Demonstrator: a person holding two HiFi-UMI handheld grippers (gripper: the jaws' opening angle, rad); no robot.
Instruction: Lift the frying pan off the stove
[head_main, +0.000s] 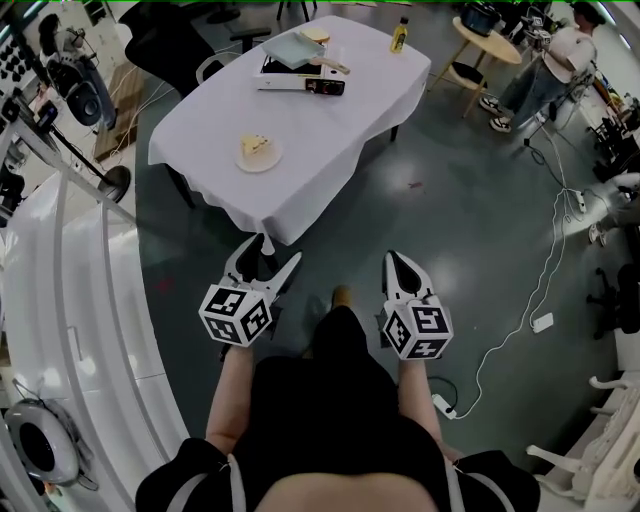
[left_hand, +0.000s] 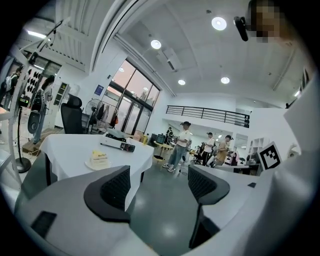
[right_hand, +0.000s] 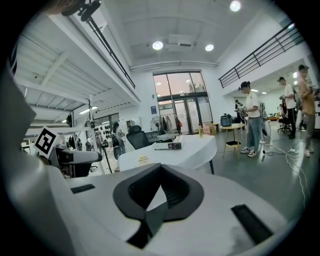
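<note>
Well short of the table (head_main: 330, 150): walk up before reaching. Near its front corner, left gripper (head_main: 268, 252) spread and empty, right gripper (head_main: 397, 258) pressed together, nothing held; open before use. Take the pan (head_main: 293, 47) by its handle (head_main: 333, 66) at the table's far end, on the stove (head_main: 300, 84); lift level. Mid-table, plate (head_main: 245, 160) with yellow cake (head_main: 257, 145); pan's contents unclear.

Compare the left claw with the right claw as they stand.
The left claw is open, with a wide gap; the right claw is shut. The left claw hangs by the tablecloth corner; the right claw hangs over the floor. Both are empty and far from the frying pan.
</note>
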